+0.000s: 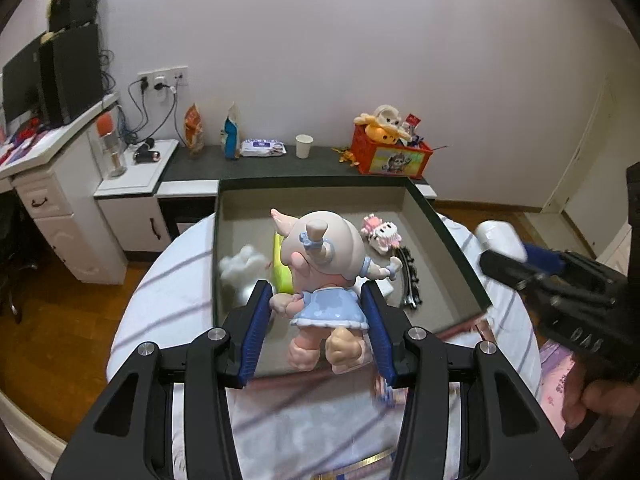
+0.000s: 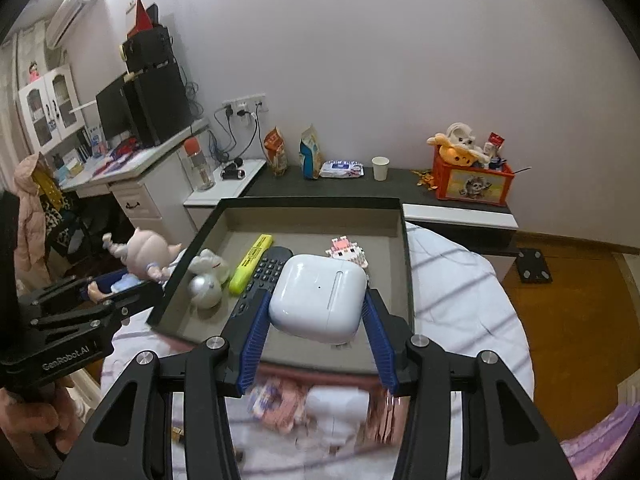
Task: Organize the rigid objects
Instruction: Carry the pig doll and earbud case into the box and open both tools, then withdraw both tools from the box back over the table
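My left gripper (image 1: 318, 294) is shut on a baby doll (image 1: 324, 268) in a blue dress, held by its body above the near part of a dark-rimmed box (image 1: 448, 240). My right gripper (image 2: 316, 302) is shut on a white earbud case (image 2: 318, 296), lifted over the box (image 2: 404, 248). Inside the box lie a yellow highlighter (image 2: 250, 264), a black remote (image 2: 260, 280), a silver ball (image 2: 206, 288), a white fluffy toy (image 2: 208, 262), a pink-and-white block toy (image 2: 348, 252) and a curved black track piece (image 1: 410, 280). The right wrist view shows the doll (image 2: 140, 252) at left.
The box rests on a bed with a white striped cover (image 2: 460, 300). Pink items (image 2: 280, 404) lie blurred on the bed below the right gripper. Behind stands a dark shelf (image 1: 280, 160) with snack bags, wipes, a paper cup (image 1: 303, 146) and an orange toy crate (image 1: 390, 154). A desk stands at left.
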`<action>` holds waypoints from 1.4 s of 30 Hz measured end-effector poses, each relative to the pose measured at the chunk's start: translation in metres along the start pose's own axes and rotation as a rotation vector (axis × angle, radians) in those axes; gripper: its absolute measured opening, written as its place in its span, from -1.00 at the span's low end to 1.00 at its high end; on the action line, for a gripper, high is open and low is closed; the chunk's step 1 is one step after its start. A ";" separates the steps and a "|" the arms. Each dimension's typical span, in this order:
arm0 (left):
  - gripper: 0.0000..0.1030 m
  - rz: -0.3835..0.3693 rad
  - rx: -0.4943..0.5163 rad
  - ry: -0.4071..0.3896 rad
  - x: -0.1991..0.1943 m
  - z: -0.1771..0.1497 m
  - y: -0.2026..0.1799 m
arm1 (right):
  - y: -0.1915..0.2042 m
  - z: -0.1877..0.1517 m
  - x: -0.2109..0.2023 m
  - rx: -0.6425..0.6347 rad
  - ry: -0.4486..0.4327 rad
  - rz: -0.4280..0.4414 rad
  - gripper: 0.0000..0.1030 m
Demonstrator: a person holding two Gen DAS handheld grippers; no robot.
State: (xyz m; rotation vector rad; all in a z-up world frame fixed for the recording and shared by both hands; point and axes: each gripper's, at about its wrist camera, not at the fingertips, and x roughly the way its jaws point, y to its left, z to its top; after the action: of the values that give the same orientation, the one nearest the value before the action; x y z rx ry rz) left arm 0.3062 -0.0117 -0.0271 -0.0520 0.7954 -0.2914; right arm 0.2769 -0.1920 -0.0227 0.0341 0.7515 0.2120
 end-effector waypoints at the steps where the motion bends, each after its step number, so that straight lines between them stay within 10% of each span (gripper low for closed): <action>1: -0.09 -0.006 -0.002 0.018 0.010 0.006 0.000 | -0.001 0.003 0.009 0.001 0.013 0.004 -0.07; 26: -0.05 0.040 0.038 0.191 0.116 0.024 -0.012 | -0.032 0.009 0.127 0.013 0.245 -0.031 -0.02; 32: 0.94 0.066 0.020 0.095 0.080 0.028 -0.010 | -0.036 0.007 0.107 0.037 0.189 -0.025 0.58; 42: 0.99 0.113 0.042 -0.018 -0.007 0.021 -0.018 | -0.040 0.001 0.044 0.120 0.060 0.005 0.67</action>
State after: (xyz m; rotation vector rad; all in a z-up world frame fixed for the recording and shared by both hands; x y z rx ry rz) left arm 0.3124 -0.0284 -0.0049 0.0303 0.7714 -0.2001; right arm 0.3165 -0.2221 -0.0556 0.1436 0.8235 0.1732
